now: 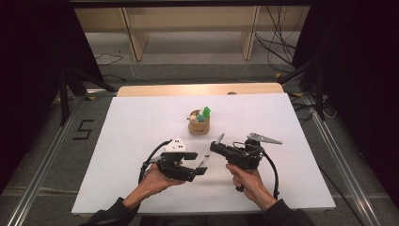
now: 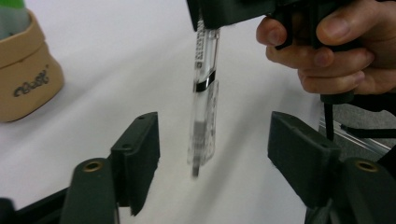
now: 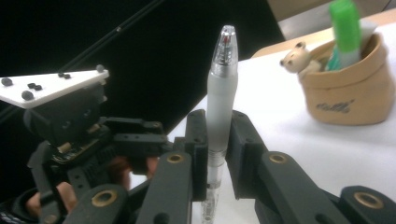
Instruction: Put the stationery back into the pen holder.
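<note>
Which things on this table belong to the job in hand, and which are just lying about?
In the job:
pen, clamped in the right gripper
left gripper, fingers open either side of the pen's clip end

Lying about:
tan pouch
green marker standing in the pouch
small bear figure in the pouch
</note>
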The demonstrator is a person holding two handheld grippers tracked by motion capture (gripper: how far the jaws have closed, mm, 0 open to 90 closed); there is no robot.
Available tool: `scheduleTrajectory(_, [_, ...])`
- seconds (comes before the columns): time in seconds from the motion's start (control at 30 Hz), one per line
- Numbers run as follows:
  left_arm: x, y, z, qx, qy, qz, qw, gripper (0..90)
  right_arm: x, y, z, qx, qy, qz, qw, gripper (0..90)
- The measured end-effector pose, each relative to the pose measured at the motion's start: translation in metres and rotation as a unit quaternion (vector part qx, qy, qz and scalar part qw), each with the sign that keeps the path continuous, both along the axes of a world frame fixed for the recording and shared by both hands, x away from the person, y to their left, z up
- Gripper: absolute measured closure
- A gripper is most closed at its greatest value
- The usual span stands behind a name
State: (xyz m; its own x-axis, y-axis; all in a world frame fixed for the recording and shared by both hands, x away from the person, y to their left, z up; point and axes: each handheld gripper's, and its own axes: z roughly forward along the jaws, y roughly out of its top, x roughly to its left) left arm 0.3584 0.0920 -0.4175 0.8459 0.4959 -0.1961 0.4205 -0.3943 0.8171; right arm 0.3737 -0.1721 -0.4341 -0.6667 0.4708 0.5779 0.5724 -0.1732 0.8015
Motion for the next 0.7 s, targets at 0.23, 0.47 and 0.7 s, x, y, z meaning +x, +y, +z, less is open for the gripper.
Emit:
scheduleTrajectory(0.23, [0.0,0.02,0.002,-0.003,-0.005,0.029,0.9996,24.0,0.006,-0.007,0.007,-0.012,-0.018,-0.024,0.9995,80.1])
scheduleTrajectory(0.47, [0.0,0.035,0.0,-0.004,-0.003,0.059,0.9983,20.8,0.016,-0.009,0.015,-0.031,-0.043,-0.051,0.9973,80.1])
scheduleTrajectory(0.7, [-0.003,0.047,-0.002,-0.001,-0.003,0.078,0.997,19.3,0.032,-0.004,0.027,-0.046,-0.065,-0.078,0.9938,80.1])
